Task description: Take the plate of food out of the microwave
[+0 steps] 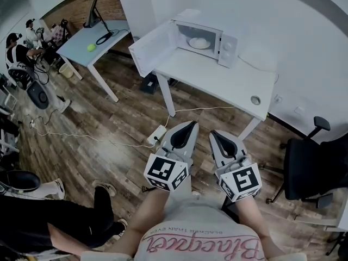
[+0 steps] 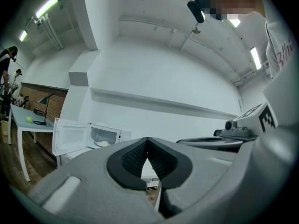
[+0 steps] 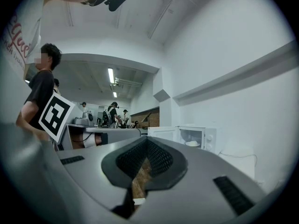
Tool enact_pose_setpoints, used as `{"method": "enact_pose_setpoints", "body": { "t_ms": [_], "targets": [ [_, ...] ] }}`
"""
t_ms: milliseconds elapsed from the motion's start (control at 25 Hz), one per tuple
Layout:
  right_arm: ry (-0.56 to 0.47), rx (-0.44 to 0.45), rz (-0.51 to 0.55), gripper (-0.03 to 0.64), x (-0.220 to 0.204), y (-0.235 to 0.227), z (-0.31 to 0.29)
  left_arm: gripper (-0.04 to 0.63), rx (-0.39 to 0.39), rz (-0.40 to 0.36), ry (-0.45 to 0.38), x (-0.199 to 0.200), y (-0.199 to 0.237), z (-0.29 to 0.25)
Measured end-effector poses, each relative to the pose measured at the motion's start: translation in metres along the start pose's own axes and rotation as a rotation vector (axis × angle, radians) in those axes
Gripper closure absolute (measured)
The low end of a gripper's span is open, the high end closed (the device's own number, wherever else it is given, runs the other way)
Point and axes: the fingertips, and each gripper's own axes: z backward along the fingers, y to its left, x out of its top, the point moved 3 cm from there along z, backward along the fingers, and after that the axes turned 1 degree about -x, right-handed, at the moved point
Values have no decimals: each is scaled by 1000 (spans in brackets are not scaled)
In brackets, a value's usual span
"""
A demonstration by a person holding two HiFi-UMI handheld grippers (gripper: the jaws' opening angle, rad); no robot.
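Two grey grippers are held side by side and level, both aimed toward the white microwave oven (image 1: 228,48). The left gripper (image 1: 190,125) has its jaws closed tip to tip with nothing between them. The right gripper (image 1: 213,134) looks the same, its tips meeting and nothing gripped. Each carries a cube of black-and-white square markers (image 1: 166,172) at its rear, with no letters on the patterns.

Behind the cubes, the person's pale shirt (image 1: 196,238) bears pink script that looks like "Blacquer". A smaller line of capitals above it is too small to read with certainty.

Both grippers are well short of the microwave, over the wooden plank floor (image 1: 109,124) in front of it. A white power strip (image 1: 156,135) lies on the floor between the grippers and the microwave.

The microwave stands on a white table (image 1: 212,78), and its door (image 1: 153,52) is swung wide open to its left. Inside the cavity sits the white plate of pale food (image 1: 199,43), untouched. No brand name can be made out on the microwave.

Well to the left of the microwave, a green ball (image 1: 91,47) rests on another pale table (image 1: 73,50). Well to its right and nearer the person stands a black office chair (image 1: 310,167).
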Motion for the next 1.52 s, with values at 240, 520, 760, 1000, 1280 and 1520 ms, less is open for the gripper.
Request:
{"method": "enact_pose_setpoints", "body": {
  "t_ms": [240, 520, 760, 1000, 1280, 1520],
  "targets": [
    [4, -4, -8, 606, -4, -8, -20, 592, -4, 7, 0, -4, 17, -12],
    [24, -25, -15, 606, -11, -22, -51, 592, 2, 26, 2, -7, 49, -31],
    [31, -19, -5, 606, -14, -33, -86, 592, -16, 15, 7, -8, 78, -53],
    [39, -35, 1, 606, -14, -48, -120, 592, -36, 25, 7, -7, 107, -80],
    [55, -56, -6, 606, -19, -72, -159, 592, -58, 39, 13, -10, 142, -115],
    [64, -65, 2, 606, -19, -90, -196, 592, -69, 52, 9, -8, 174, -145]
  ]
}}
